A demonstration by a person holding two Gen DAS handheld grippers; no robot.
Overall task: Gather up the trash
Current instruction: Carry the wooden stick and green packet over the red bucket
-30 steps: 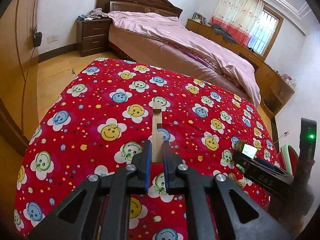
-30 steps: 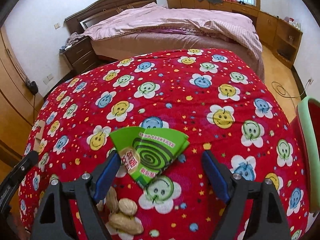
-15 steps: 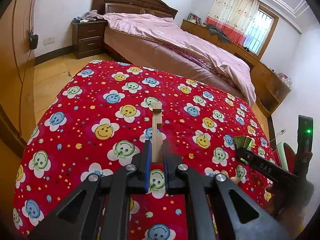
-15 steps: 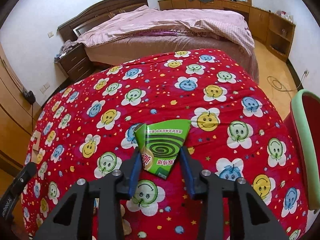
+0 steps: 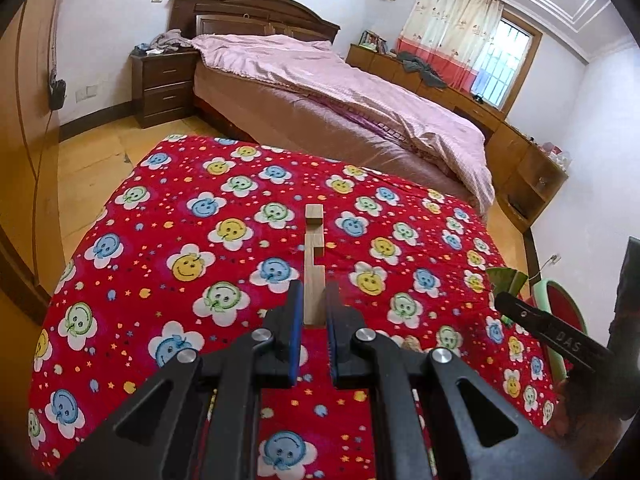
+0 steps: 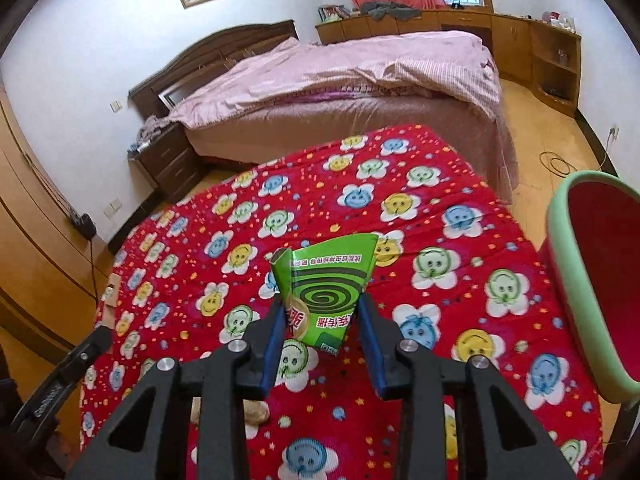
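Note:
My left gripper [image 5: 313, 310] is shut on a notched wooden stick [image 5: 313, 256] that stands up from its jaws above the red smiley-flower cloth [image 5: 180, 240]. My right gripper [image 6: 320, 322] is shut on a green mosquito-coil box [image 6: 326, 280], flattened and lifted off the cloth [image 6: 460, 280]. The box also shows at the right edge of the left wrist view [image 5: 506, 280]. A red bin with a green rim [image 6: 592, 276] stands to the right of the table. A few peanut shells [image 6: 256, 410] lie on the cloth under the right gripper.
A bed with a pink cover [image 5: 340, 92] stands behind the table, with a dark nightstand [image 5: 164, 84] at its left. Wooden cabinets [image 6: 532, 48] line the far right wall. A wardrobe [image 6: 24, 240] is on the left. A cable [image 6: 560, 162] lies on the floor.
My right gripper closed on the green box and lifted it off the cloth, turning toward the bin. My left gripper rose a little, still holding the stick.

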